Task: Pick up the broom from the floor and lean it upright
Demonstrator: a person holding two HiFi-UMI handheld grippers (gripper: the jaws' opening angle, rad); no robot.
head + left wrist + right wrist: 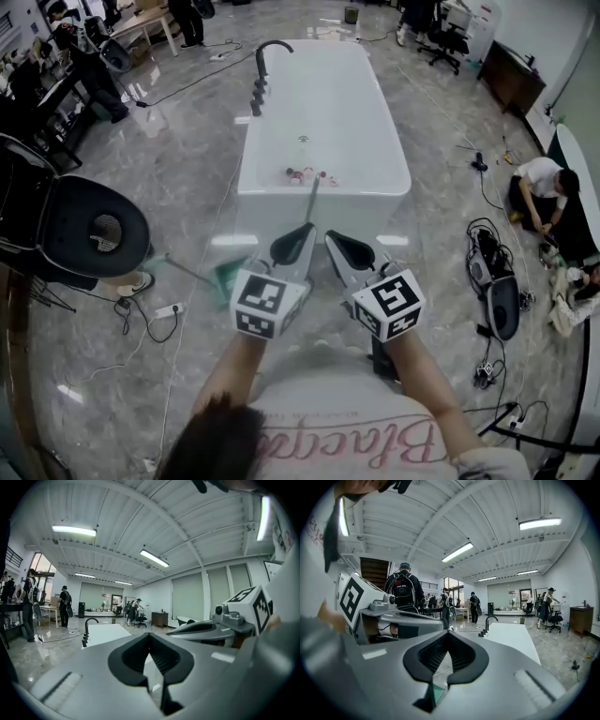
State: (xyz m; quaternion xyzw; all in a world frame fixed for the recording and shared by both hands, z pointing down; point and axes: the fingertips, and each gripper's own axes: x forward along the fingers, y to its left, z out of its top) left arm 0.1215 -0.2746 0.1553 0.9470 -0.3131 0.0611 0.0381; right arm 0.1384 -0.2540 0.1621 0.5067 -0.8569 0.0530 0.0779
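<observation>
The broom has a green head point(227, 276) on the floor just left of my left gripper. Its thin handle point(313, 195) slants up against the near wall of the white bathtub point(323, 199). The handle's lower part is hidden behind the left gripper. My left gripper point(306, 230) point(150, 635) is shut with nothing between its jaws. My right gripper point(331, 237) point(449, 633) is beside it, also shut and empty. Both point level toward the tub, held up in front of the person's chest. A patch of the green head point(433, 693) shows below the right jaws.
A black toilet point(89, 225) stands at the left, with cables and a power strip point(167, 310) on the floor near it. A person point(542, 192) sits on the floor at the right beside bags and cables. The tub's black tap point(262, 70) is on its left rim.
</observation>
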